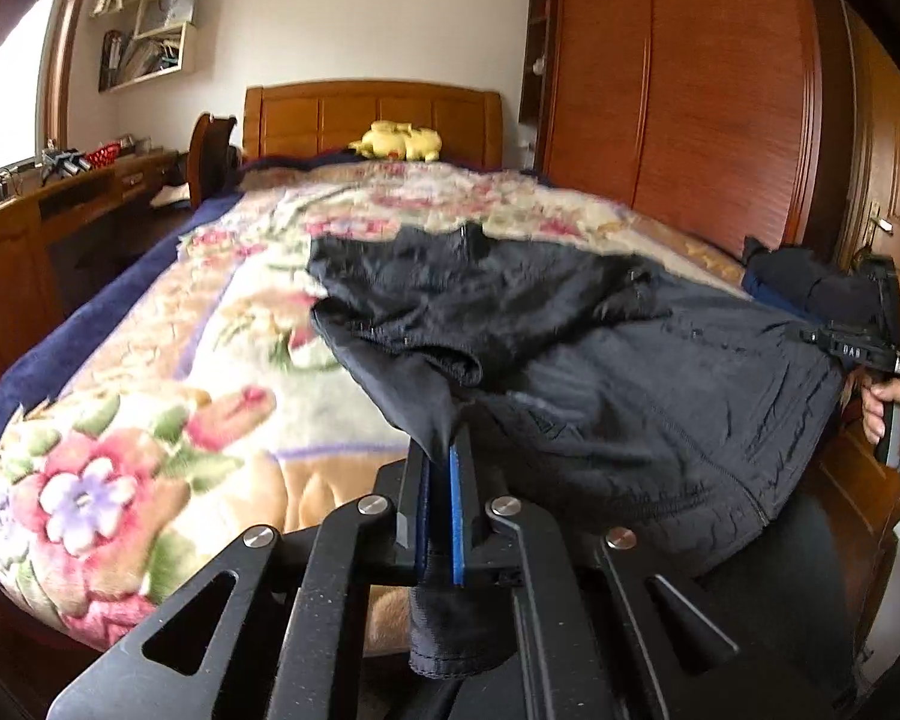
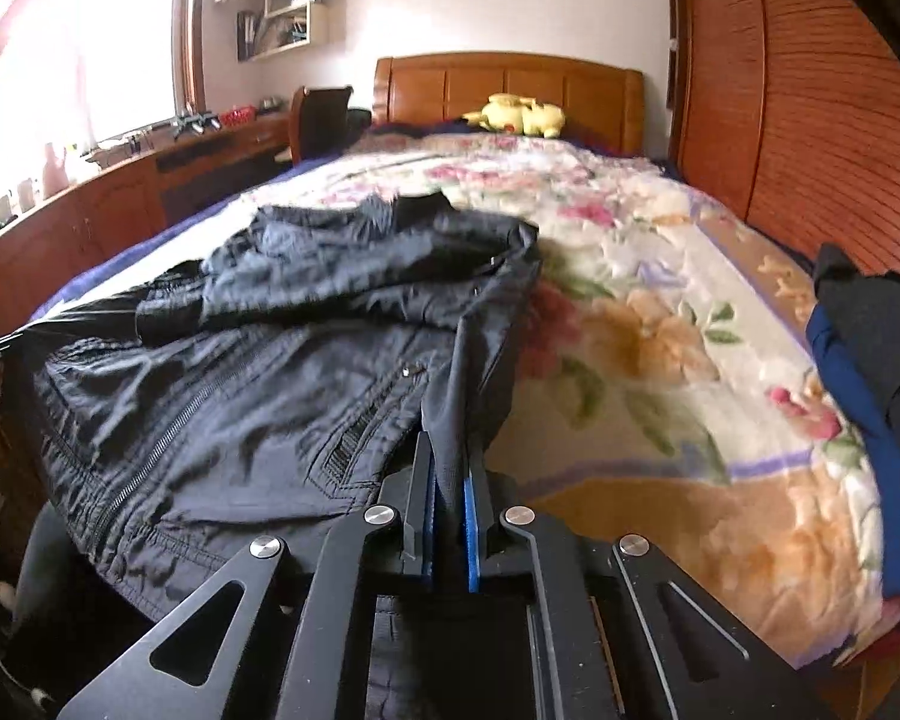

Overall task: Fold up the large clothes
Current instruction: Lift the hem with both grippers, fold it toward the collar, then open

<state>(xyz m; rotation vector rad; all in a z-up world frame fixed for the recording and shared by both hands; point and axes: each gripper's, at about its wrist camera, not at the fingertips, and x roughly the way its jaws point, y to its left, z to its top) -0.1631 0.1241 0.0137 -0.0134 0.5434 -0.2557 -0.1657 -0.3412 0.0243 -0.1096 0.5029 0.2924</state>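
Observation:
A large black jacket lies across the near end of a bed under a floral blanket, its upper part folded back over its body. My left gripper is shut on the jacket's near left corner, and a strip of black cloth hangs down between the blue pads. In the right wrist view the same jacket spreads to the left, its zip and pocket showing. My right gripper is shut on the jacket's near right edge, lifted into a ridge. A hand holds the right gripper's handle at the far right.
A stack of folded dark and blue clothes sits at the bed's right edge. A yellow plush toy lies by the wooden headboard. A wardrobe stands on the right, and a desk with a chair runs along the left.

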